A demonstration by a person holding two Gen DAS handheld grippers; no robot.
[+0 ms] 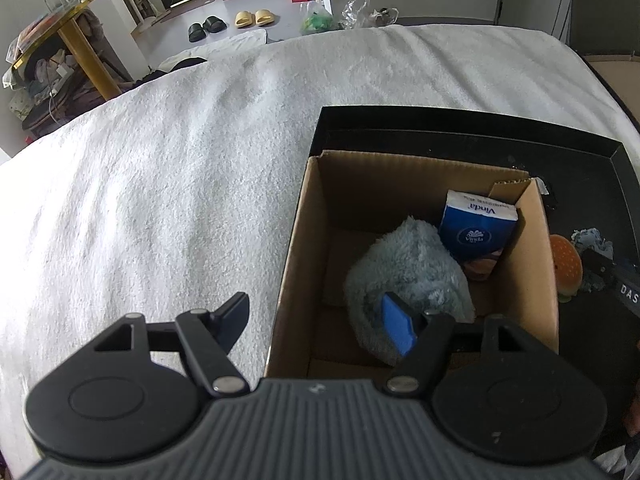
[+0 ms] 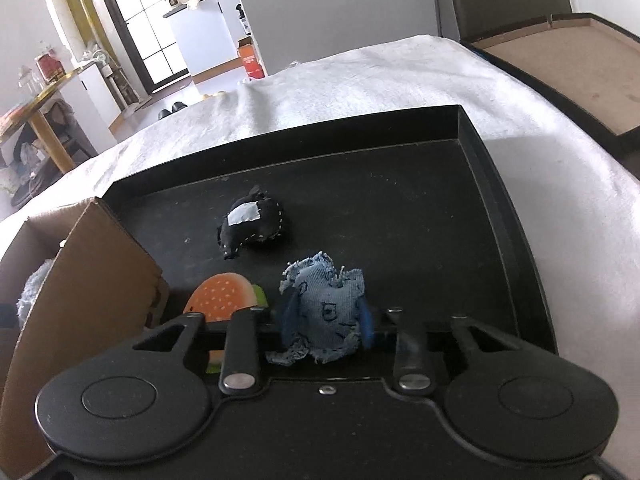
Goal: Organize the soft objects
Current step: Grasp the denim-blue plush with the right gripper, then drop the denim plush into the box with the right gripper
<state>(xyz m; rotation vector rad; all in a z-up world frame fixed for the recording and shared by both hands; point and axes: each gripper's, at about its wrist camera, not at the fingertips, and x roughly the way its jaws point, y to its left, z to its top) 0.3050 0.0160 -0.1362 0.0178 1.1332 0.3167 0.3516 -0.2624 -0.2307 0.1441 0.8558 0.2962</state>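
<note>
A cardboard box (image 1: pixel 304 240) stands in a black tray (image 1: pixel 580 168) on a white blanket. Inside the box lie a fluffy grey-blue plush (image 1: pixel 404 272) and a blue Vinda tissue pack (image 1: pixel 476 228). My left gripper (image 1: pixel 320 320) is open and empty, straddling the box's left wall. My right gripper (image 2: pixel 326 320) is shut on a blue denim plush (image 2: pixel 326 304) just above the tray floor (image 2: pixel 420 220). A burger plush (image 2: pixel 222 296) lies beside the box (image 2: pixel 92 280), left of the denim plush. A black stitched plush (image 2: pixel 252 224) lies farther back on the tray.
The white blanket (image 1: pixel 160 180) covers the surface to the left of and behind the tray. A second dark-rimmed brown tray (image 2: pixel 580 64) sits at the far right. Plastic bags (image 1: pixel 352 12) lie past the far edge.
</note>
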